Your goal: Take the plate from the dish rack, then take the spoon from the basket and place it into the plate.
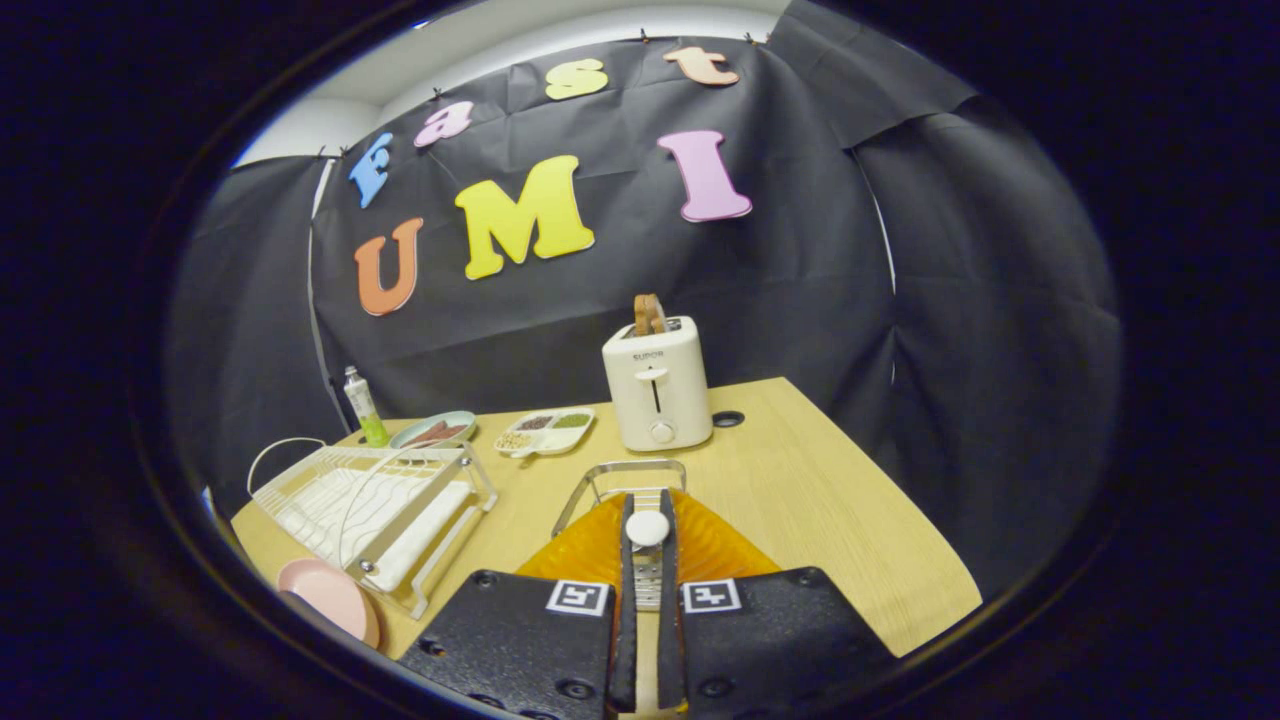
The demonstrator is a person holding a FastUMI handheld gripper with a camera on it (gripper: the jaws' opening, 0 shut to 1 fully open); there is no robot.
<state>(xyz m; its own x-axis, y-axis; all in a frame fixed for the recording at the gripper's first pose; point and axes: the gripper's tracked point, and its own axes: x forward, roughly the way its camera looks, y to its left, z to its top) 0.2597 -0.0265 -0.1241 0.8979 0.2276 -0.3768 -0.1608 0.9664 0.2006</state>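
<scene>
My gripper [647,545] is shut on a white spoon [647,527]. The spoon's round end sticks out between the fingertips and its handle runs back between the fingers. Right under and beyond the fingers is the orange ribbed basket [715,545] with a metal handle [640,467]. The pink plate [330,597] lies flat on the wooden table, left of the fingers, in front of the white dish rack [370,505]. The rack holds no dishes that I can see.
A white toaster [657,395] with a slice of bread in it stands beyond the basket. A divided tray of food [548,431], a small plate [433,430] and a green-capped tube [364,406] sit at the back left. The table's edge [940,560] runs close on the right.
</scene>
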